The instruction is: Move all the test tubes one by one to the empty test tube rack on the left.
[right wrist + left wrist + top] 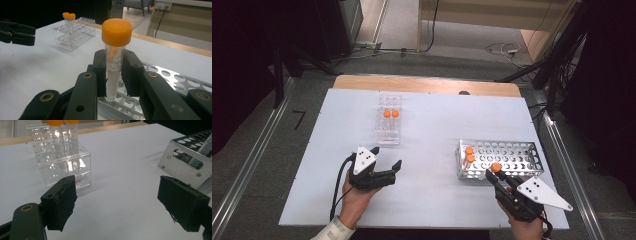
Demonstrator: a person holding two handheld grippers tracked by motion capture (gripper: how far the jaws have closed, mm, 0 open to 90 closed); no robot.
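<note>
My right gripper [114,75] is shut on a clear tube with an orange cap [116,32]. It holds the tube upright just above the near edge of the metal rack [162,75]. From above, the held tube [496,167] sits at the rack's front side, with the right gripper [493,176] below it. Two more orange-capped tubes [469,154] stand in the left end of the metal rack [512,152]. My left gripper [387,158] is open and holds nothing. It points toward the clear plastic rack [62,165], which holds two orange-capped tubes [62,135].
Both racks stand on a white board [432,130] laid on a wooden table [427,84]. The metal rack [187,160] lies to the right of the left gripper [120,202]. The left gripper [17,32] is at the far left in the right gripper view. Cables lie on the floor behind the table.
</note>
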